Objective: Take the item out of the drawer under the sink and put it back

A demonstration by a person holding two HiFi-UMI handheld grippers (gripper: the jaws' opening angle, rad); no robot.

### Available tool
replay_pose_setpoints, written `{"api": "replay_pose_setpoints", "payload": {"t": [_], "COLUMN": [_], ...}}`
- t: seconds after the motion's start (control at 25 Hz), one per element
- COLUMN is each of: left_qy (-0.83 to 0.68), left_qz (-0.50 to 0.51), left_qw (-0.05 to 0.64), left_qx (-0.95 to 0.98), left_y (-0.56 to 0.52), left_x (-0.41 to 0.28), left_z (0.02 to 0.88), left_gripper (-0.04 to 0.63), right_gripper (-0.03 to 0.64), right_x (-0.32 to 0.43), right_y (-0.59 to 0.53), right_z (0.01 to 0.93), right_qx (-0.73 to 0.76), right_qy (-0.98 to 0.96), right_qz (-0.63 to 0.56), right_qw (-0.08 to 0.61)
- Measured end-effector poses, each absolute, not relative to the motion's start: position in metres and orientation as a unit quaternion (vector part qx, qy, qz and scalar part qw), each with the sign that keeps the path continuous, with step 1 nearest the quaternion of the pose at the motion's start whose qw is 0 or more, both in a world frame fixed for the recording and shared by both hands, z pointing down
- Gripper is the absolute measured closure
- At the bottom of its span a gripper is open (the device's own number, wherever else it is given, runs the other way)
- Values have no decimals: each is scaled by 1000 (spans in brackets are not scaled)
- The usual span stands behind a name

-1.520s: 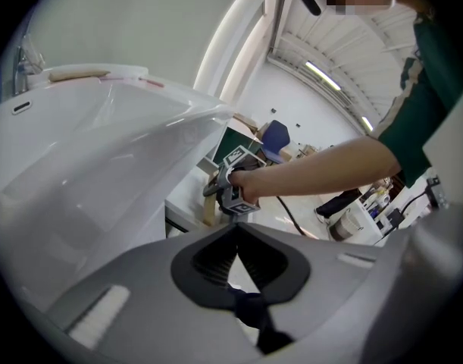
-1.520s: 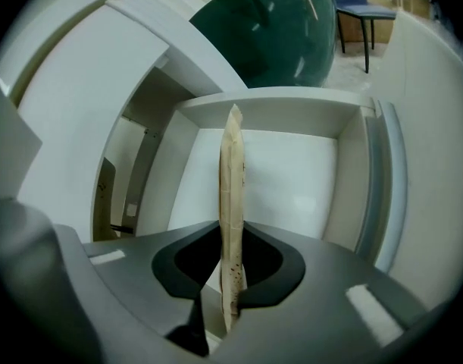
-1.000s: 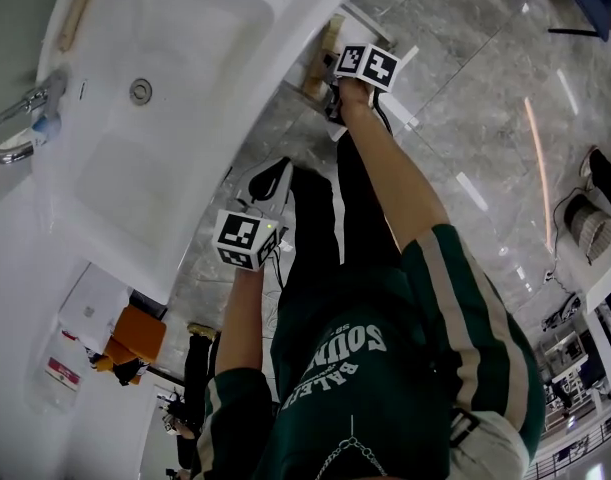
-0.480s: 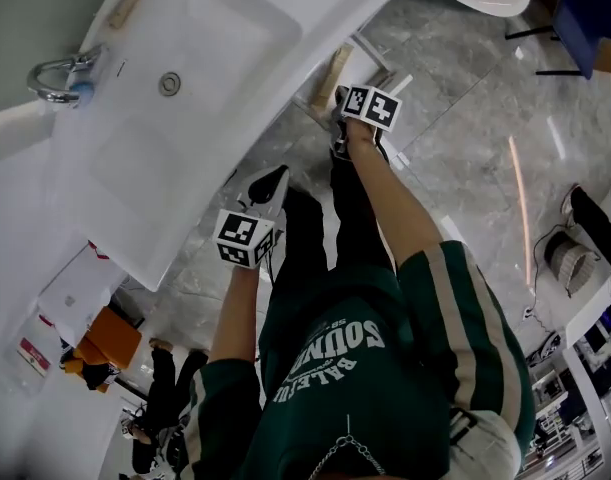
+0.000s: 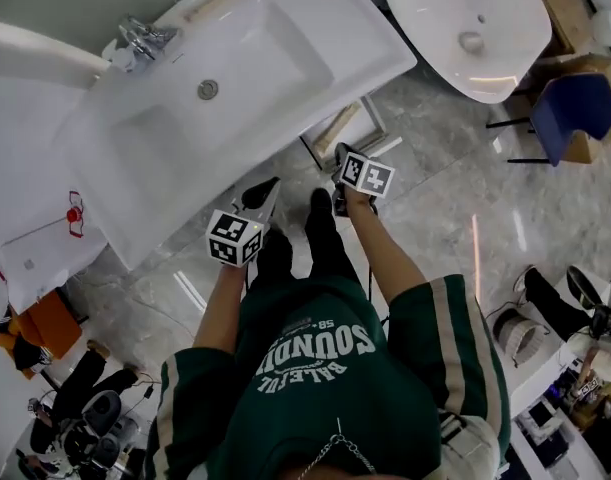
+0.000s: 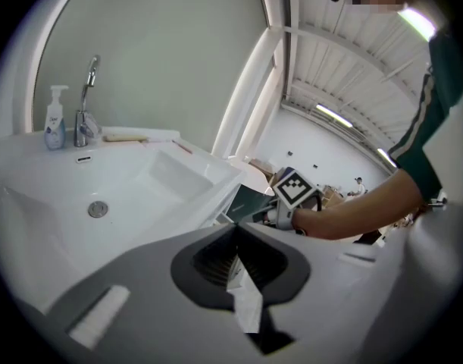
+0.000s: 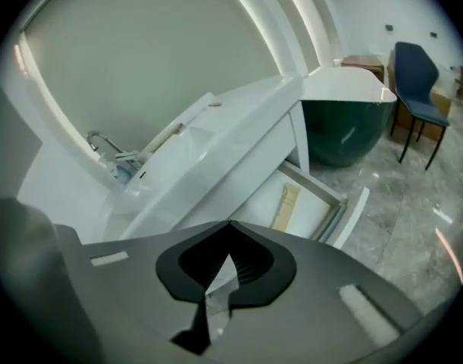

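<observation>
The drawer (image 5: 357,126) under the white sink (image 5: 235,78) stands pulled out, and a pale wooden item (image 5: 337,128) lies flat in it. My right gripper (image 5: 341,155) is held just in front of the drawer, shut with nothing between its jaws. The right gripper view shows the open drawer (image 7: 328,203) and the wooden item (image 7: 286,205) ahead of my right gripper (image 7: 229,223). My left gripper (image 5: 268,190) is held beside the sink's front edge, shut and empty. In the left gripper view its tips (image 6: 235,226) point over the sink (image 6: 102,196).
A tap (image 6: 86,101) and soap bottle (image 6: 55,120) stand at the sink's back. A round white tub (image 5: 470,23), a blue chair (image 5: 570,118) and cardboard boxes lie to the right on the marble floor. My legs stand between the grippers.
The right gripper has drawn back from the drawer toward the body, leaving the wooden item inside. The head view has swung so that more of the room shows.
</observation>
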State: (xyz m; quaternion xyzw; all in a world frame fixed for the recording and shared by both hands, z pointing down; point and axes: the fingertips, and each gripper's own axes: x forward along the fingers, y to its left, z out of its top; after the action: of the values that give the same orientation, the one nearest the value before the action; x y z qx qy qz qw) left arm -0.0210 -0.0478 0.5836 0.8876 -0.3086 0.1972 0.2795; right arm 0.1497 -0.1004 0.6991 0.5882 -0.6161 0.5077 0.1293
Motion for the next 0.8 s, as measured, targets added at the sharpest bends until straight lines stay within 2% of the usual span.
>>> {"api": "replay_pose_setpoints", "payload": {"t": [0.36, 0.8], "left_qy": [-403, -501], "left_qz": [125, 50], "left_qw": [241, 160], "left_qx": [874, 849], "left_y": [-68, -97], "left_x": [-76, -174], "left_z": [513, 420], "left_gripper": [545, 546], "right_gripper": [615, 614], "right_x": [80, -17], "right_y": [-126, -163], "right_z": [560, 429], "right_qx": [536, 449], "right_qy": [-754, -865], "right_qz": [365, 211], "right_qw": [106, 79]}}
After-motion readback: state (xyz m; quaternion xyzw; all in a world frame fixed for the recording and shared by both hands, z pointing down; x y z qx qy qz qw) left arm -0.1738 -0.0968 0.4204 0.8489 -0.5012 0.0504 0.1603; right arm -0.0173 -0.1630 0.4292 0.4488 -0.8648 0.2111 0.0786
